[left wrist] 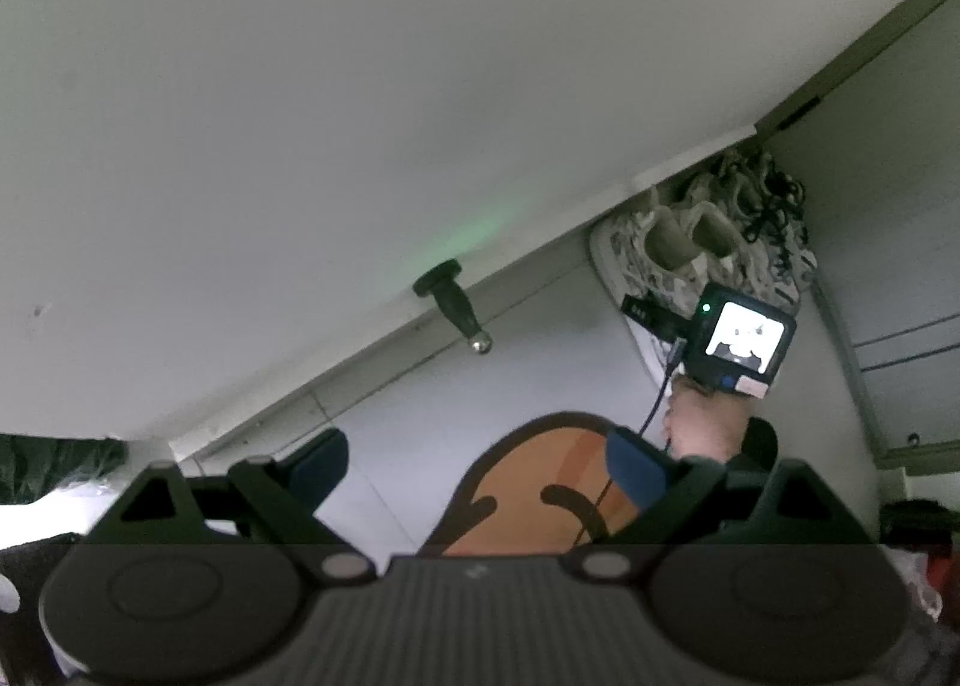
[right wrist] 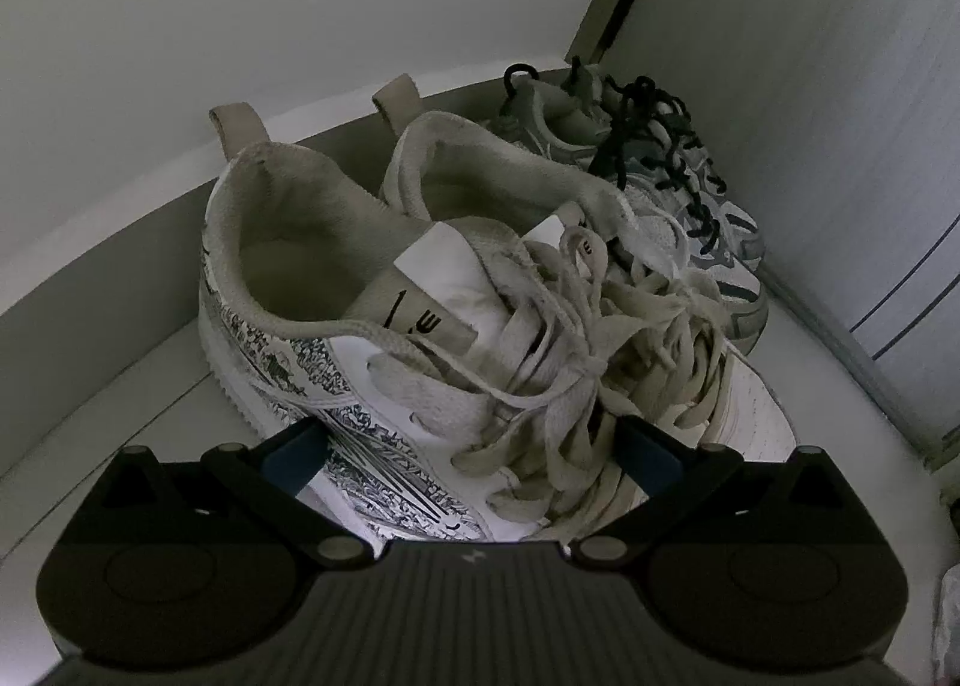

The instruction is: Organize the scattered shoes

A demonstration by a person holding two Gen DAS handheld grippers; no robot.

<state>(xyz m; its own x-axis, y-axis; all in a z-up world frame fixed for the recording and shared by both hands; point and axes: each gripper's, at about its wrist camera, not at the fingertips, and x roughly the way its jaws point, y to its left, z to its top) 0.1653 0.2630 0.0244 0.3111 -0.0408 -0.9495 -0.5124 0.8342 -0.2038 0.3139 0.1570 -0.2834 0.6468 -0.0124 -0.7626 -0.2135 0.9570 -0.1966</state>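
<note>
Patterned sneaker [right wrist: 384,326] between spread right tongs [right wrist: 474,461], wall corner

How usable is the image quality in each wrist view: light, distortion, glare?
Left wrist: dim, strong fisheye bending, green glow on the wall, bright camera screen. Right wrist: dim; white sneakers sharp, grey sneakers softer, edges vignetted.

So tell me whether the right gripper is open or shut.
Open: the right gripper has its fingers spread either side of the patterned sneaker, without clamping it.
</note>
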